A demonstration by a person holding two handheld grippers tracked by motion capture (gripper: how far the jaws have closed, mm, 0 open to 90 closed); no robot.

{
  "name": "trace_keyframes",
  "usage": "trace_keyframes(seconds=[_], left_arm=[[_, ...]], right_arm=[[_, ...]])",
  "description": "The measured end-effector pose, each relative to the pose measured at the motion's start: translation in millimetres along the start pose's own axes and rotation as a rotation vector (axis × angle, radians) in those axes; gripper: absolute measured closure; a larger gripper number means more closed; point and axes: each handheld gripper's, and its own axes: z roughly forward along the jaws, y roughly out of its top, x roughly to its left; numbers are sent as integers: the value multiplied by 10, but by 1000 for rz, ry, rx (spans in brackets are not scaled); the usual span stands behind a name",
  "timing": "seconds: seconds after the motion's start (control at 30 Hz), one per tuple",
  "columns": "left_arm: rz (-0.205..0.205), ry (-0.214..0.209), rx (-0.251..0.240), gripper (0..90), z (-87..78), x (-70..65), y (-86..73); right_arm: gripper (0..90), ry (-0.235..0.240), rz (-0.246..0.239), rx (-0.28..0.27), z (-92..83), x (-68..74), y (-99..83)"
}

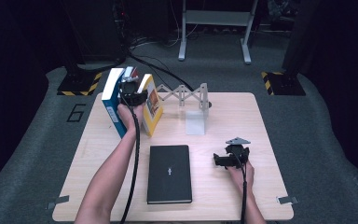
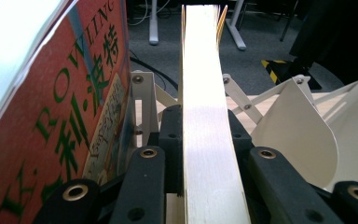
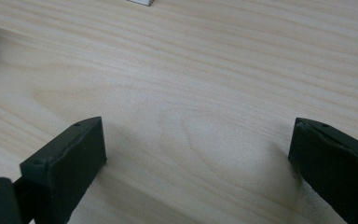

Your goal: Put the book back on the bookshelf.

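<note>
The left tongs point(image 1: 133, 95) are clamped tight on a yellow book point(image 1: 152, 105), which stands upright on its edge at the far left part of the table point(image 1: 242, 116). In the left gripper view the two black jaws press on either side of the yellow book point(image 2: 207, 140), its pale page edge running straight up between them. Just to its left stands a red book point(image 2: 60, 126), and beside that a blue book point(image 1: 113, 100), also upright. The yellow book leans a little away from them, with the hand and tongs in the gap between. Behind it, a white folding rack point(image 1: 186, 95) stretches to the right along the back of the table, and its curved white dividers point(image 2: 303, 135) show close to the right of the tongs.

A black book point(image 1: 169, 173) lies flat near the front middle of the table. To its right the right tongs point(image 1: 227, 160) rest low over bare wood, jaws spread wide with nothing between them.
</note>
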Motion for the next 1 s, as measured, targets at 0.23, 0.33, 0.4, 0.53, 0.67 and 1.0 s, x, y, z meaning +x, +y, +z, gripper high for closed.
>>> trace_keyframes(seconds=[0.23,0.33,0.4,0.53,0.67,1.0], left_arm=[[-35,23,-5,754,65,-9,30],[-48,39,0,753,87,-9,44],[-53,47,-6,753,99,-6,48],[-59,61,-15,753,118,-9,57],[-62,63,-13,751,130,-6,61],[-25,36,2,526,55,-33,68]], right_arm=[[31,0,0,0,0,0,0],[31,0,0,0,0,0,0],[31,0,0,0,0,0,0],[31,0,0,0,0,1,0],[31,0,0,-1,0,0,0],[34,-4,1,-4,-1,4,-2]])
